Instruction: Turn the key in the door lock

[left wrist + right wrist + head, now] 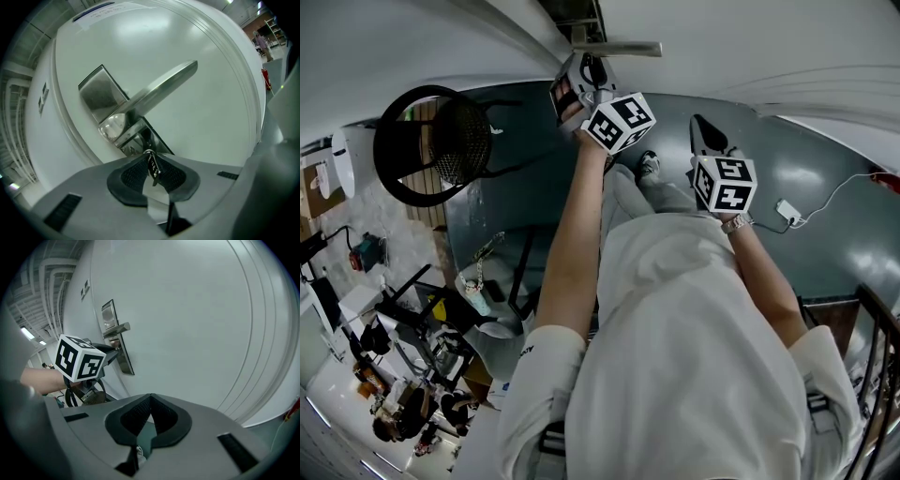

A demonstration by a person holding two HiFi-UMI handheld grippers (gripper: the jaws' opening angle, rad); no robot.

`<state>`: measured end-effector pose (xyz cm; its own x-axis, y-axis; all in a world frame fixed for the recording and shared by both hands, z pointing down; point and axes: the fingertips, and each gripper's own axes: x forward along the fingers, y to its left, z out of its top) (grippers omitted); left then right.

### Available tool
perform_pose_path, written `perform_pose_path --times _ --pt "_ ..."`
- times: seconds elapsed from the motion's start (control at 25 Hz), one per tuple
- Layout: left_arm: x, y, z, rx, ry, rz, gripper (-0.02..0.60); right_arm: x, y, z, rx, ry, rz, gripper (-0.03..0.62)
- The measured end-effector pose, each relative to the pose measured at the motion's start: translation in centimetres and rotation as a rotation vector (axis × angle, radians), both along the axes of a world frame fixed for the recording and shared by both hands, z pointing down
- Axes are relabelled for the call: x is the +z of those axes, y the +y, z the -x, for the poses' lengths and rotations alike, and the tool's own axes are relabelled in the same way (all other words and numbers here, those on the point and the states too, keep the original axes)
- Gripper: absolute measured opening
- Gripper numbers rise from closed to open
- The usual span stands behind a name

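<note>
L hand-held gripper clamps key, long axis into door lock.

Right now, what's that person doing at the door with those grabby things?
A person stands at a white door with a hand-held gripper in each hand. The left hand-held gripper is closed on the key in the lock, under the lever handle. The right hand-held gripper is shut, empty, and away from the door.

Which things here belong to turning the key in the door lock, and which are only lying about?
Job in hand:
- key, pinched by the left gripper
- lock plate
- door handle
- door

Not in use:
- black chair
- white charger
- right gripper, shut, holding nothing
</note>
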<state>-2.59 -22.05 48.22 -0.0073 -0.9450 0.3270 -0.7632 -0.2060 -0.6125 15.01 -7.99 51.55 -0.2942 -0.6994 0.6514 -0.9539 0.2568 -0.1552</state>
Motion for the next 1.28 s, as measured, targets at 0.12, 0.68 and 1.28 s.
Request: perform_pose_path --times 0.12,0.68,1.28 --pt "0.3 0.2 0.2 -0.016 0.008 0.001 0.058 0.1 0.2 -0.1 0.004 -0.001 0.0 0.0" --pt "-0.2 0.0 0.8 -0.065 0.617 0.093 0.051 0.1 0.5 -0.4 0.007 -0.001 0.003 0.0" --pt "0.1 -0.3 2.0 -0.092 1.53 0.259 0.028 0.3 -0.4 0.3 -0.012 -0.011 0.003 0.0"
